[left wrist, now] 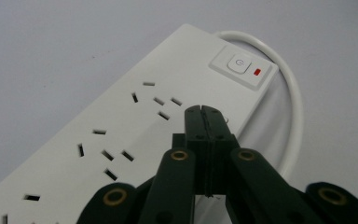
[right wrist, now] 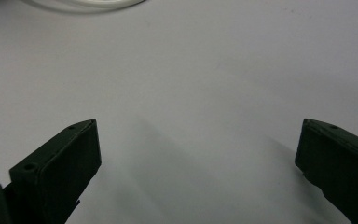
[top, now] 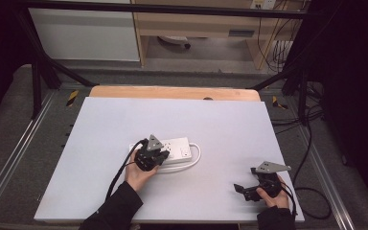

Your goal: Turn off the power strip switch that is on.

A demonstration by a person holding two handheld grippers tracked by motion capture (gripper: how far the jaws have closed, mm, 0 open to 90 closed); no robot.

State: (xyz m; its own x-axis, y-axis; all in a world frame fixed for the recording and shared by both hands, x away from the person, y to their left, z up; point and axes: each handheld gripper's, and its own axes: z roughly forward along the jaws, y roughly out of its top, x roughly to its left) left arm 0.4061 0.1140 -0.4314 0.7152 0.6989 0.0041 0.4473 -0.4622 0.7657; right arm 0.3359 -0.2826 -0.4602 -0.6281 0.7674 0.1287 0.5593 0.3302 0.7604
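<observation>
left tool [left wrist: 202, 110]: jaws pressed together with nothing between them, tips poised over the top face of the white power strip [left wrist: 135, 126], near its switch end. the power button [left wrist: 239, 63] and a red indicator [left wrist: 257, 72] sit beyond the tips. the strip's white cord [left wrist: 294, 98] loops around that end. in the high view the strip lies near the middle of the white desk [top: 220, 124]. right tool [right wrist: 198, 154]: jaws spread wide, empty, over bare desk near the front right corner, well apart from the strip.
</observation>
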